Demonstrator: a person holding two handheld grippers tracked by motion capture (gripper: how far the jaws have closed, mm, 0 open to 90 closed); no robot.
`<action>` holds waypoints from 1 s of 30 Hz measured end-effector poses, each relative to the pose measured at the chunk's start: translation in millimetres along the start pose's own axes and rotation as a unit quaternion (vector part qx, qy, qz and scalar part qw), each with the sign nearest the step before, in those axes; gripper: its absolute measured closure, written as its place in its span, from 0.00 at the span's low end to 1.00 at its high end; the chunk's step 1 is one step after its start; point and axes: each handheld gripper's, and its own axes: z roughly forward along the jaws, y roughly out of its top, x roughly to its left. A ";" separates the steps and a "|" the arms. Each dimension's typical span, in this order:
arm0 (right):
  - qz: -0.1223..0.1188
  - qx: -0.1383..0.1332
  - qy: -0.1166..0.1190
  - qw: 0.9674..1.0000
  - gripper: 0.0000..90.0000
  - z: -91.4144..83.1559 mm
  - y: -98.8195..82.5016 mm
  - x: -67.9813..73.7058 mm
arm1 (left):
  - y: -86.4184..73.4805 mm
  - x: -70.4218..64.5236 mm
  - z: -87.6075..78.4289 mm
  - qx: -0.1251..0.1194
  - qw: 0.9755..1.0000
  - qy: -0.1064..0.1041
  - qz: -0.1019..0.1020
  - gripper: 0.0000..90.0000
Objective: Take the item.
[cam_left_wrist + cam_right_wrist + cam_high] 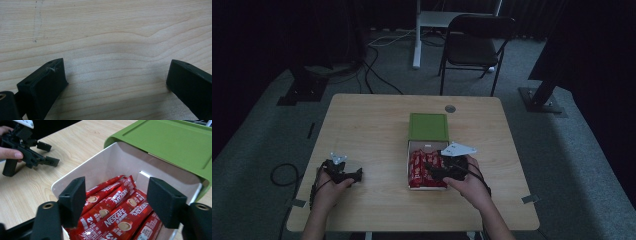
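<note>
**A:** So the red Nescafé sachets [117,207] sat packed in the white drawer [75,178], pulled out from under the green lid [172,142], mid-tabletop [377,115]. The right hand-held gripper [116,200] hovered over them, jaws spread wide, nothing held.

**B:** Risky part?

**A:** Those sachets overlapped and looked slick. I figured a pinch could catch two, or nudge the drawer itself.

**B:** And the left hand-held gripper [115,80]?

**A:** Parked over bare wood, jaws apart, well away.
</note>
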 end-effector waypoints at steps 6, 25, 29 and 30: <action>0.000 0.016 -0.002 1.000 0.42 7.3 -3.5 10.2 | 0.0 0.0 0.0 0.000 1.000 0.000 0.000 0.04; -0.002 0.062 -0.052 0.997 0.57 33.6 -12.9 24.3 | 0.0 0.0 -0.1 0.001 1.000 0.000 0.000 0.04; -0.001 0.075 -0.051 0.996 0.57 36.2 -15.0 25.4 | 0.0 0.0 -0.1 0.001 1.000 0.000 0.000 0.04; -0.001 0.077 -0.052 0.996 0.57 36.9 -15.2 25.5 | 0.0 0.0 -0.1 0.001 1.000 0.000 0.000 0.04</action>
